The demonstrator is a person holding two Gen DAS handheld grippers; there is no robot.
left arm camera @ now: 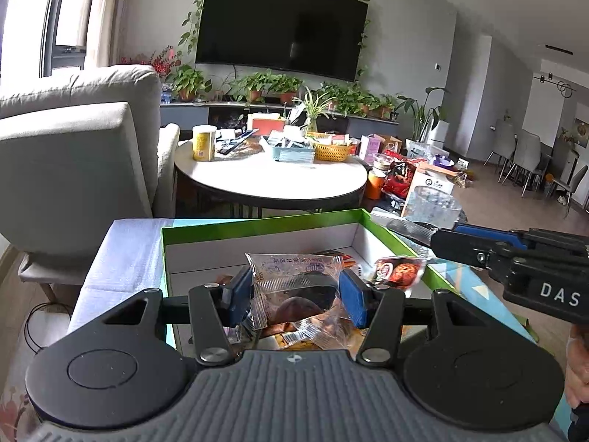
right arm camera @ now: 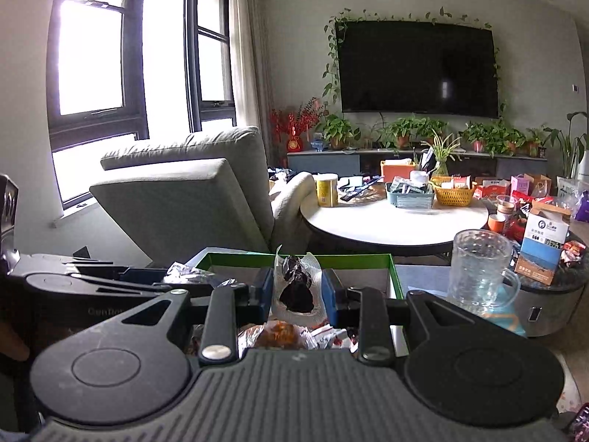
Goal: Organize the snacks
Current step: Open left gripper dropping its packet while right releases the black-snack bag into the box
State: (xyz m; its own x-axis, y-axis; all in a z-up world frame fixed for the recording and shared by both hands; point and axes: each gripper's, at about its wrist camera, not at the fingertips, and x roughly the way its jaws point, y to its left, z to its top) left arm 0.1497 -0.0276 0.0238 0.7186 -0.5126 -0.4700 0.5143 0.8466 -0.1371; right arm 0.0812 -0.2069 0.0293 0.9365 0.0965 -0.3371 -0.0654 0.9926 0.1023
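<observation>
Left gripper: clenched on a clear-wrapped snack, blue pads pressing both sides of the wrapper; a dark round piece shows inside the plastic.
Right gripper: closed tight on a clear packet of dark dried fruit, the packet standing upright between the pads; seen from the left wrist it reaches in from 3 o'clock.
Loose snacks: piled just below both grippers, orange and silver wrappers among them, inside the box.
Red-brown snack packet: at 1 o'clock of the left gripper, by the box's right wall.
Green box: open, white inside, green rim, lying straight ahead at 12 o'clock under both held snacks.
Glass mug: clear, upright, at 2 o'clock of the right gripper, just outside the box.
Blue-and-white carton: beyond the mug, at 2 o'clock.
Armchair: grey, at 10 o'clock.
Round table: at 12 o'clock beyond the box, carrying a yellow can and a yellow basket.
Television: on the far wall, potted plants beneath.
</observation>
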